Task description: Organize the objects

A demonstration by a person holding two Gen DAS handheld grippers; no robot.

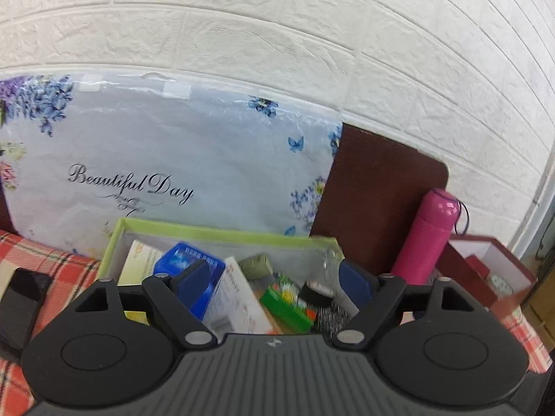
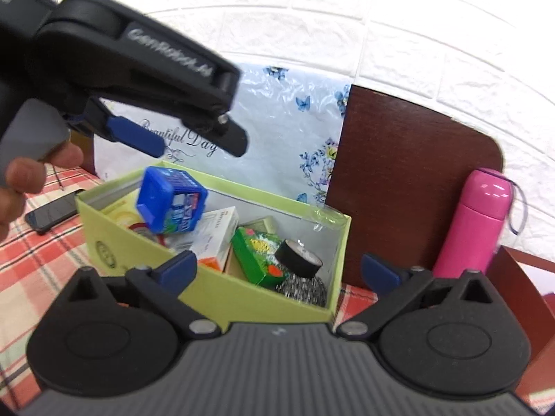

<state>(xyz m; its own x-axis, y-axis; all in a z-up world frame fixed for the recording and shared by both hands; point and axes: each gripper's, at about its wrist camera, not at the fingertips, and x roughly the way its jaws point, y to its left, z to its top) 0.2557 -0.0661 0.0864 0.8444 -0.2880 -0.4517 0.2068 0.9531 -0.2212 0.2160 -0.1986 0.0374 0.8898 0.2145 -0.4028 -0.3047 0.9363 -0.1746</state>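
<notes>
My left gripper (image 2: 194, 138) and right gripper (image 2: 277, 270) both gape wide, holding nothing. The green box (image 2: 215, 298) on the checked tablecloth (image 2: 38, 260) is nearly full; I'd guess the pink flask (image 2: 478, 222) at its right edge remains

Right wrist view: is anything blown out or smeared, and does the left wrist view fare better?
Right wrist view: the white wall is overexposed at top, and the left gripper crossing the frame is motion-blurred, as is the blue box. Left wrist view: exposure is more even, the wall's brick relief shows, but the box contents are soft; fisheye bending curves the brick lines in both.
</notes>
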